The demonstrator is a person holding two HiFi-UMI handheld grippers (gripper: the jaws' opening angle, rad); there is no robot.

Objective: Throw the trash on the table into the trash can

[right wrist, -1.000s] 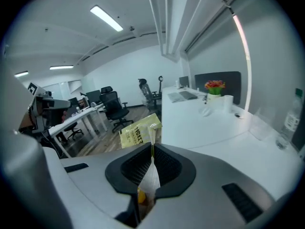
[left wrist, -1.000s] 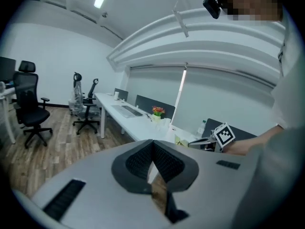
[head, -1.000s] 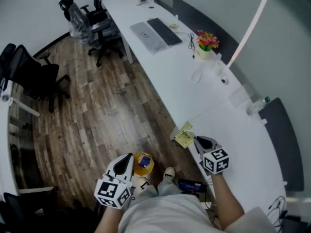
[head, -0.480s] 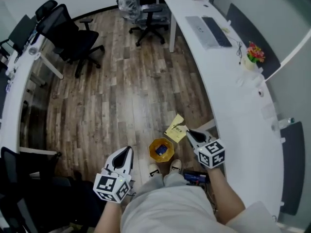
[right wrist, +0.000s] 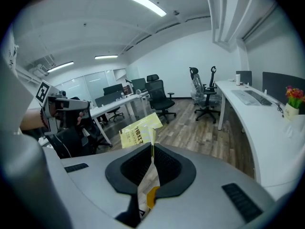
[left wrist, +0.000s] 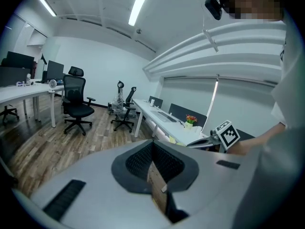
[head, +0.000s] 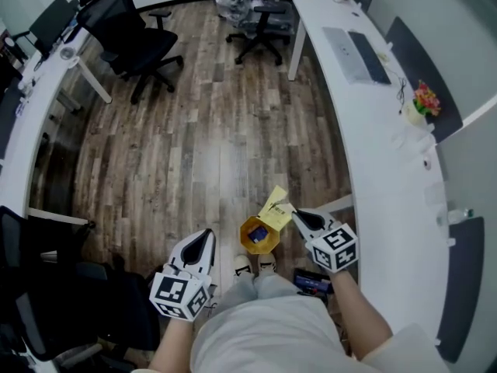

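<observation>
We've got the wrapper (head: 276, 206) pinched in the right gripper (head: 297, 214), jaws clamped on its lower end, and it's hanging right over the far rim of the bin (head: 245, 233) on the floor (head: 194, 154), beside the bench (head: 388, 185). Meanwhile the left gripper (head: 204, 236) sits off to the side, jaws together, looks empty. Tip: get the wrapper square over the opening and low before letting go; it's floppy, probably drifts.
</observation>
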